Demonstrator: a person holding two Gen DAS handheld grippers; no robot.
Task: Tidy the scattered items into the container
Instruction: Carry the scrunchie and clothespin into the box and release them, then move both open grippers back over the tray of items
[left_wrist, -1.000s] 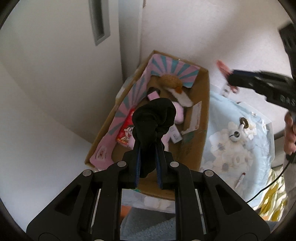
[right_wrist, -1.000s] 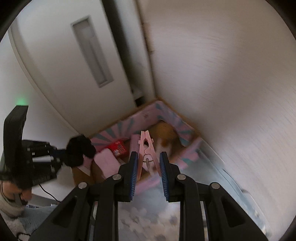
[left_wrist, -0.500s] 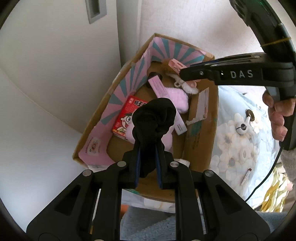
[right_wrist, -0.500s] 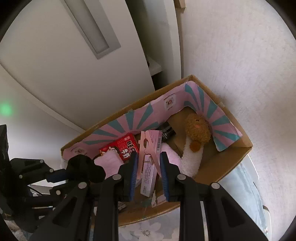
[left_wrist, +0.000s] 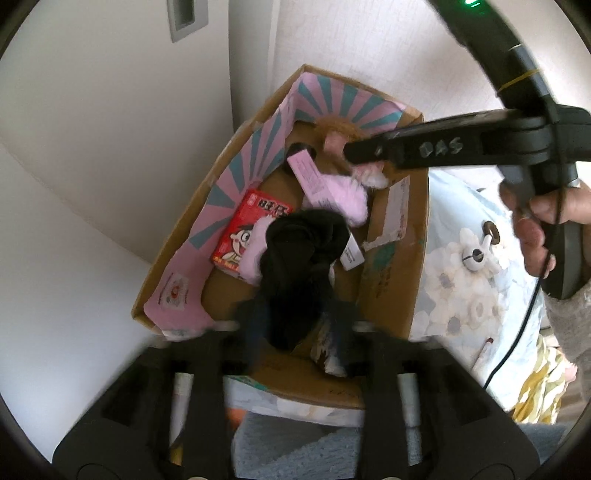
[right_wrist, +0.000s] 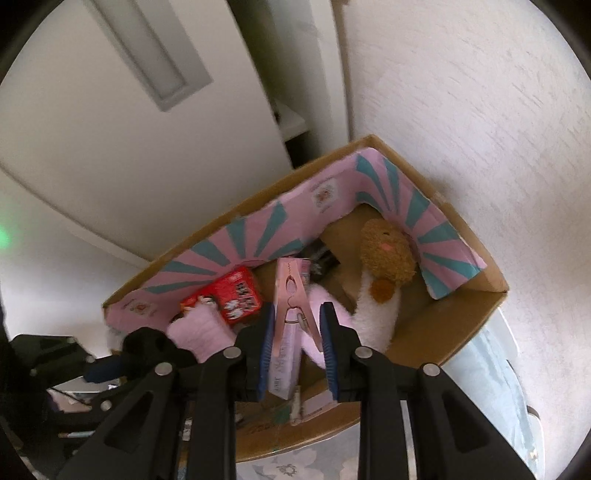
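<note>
Left wrist: my left gripper has its blurred fingers spread around a crumpled black cloth above the brown cardboard box with pink-and-teal lining.

Right wrist: my right gripper has fingers parted beside a pink plastic clothespin over the box; I cannot tell whether they touch it.

Both wrist cameras look steeply down, close in, over their own fingers into the same cardboard box. The left view faces it from the near short end, with the right gripper crossing its upper right. The right view faces it from the long side, with the left gripper at lower left.
</note>
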